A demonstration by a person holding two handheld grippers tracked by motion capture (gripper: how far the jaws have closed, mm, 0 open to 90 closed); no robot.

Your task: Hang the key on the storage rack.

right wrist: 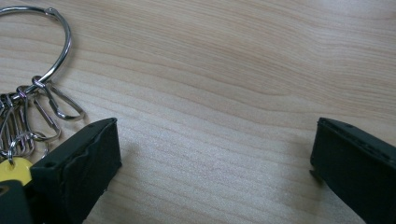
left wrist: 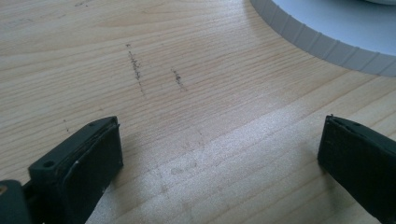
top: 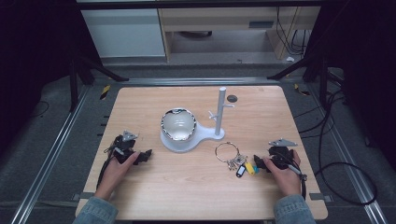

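Observation:
A metal key ring (top: 227,150) lies flat on the wooden table (top: 154,196), with several keys and black, yellow and blue tags (top: 246,168) at its near side. My right gripper (top: 259,162) rests on the table just right of the tags. In the right gripper view, the gripper (right wrist: 217,135) is open and holds nothing; the key ring (right wrist: 69,44) and a yellow tag (right wrist: 16,168) lie beside its left jaw. My left gripper (top: 142,156) rests at the table's left. Seen in its own view, this gripper (left wrist: 222,135) is open over bare wood.
A white stand (top: 220,112) with a tall pole and short pegs rises behind the key ring. Its round base (top: 180,145) carries a shiny bowl (top: 178,123). The ribbed rim of that base (left wrist: 327,44) lies ahead of my left gripper. A dark disc (top: 232,98) sits near the far edge.

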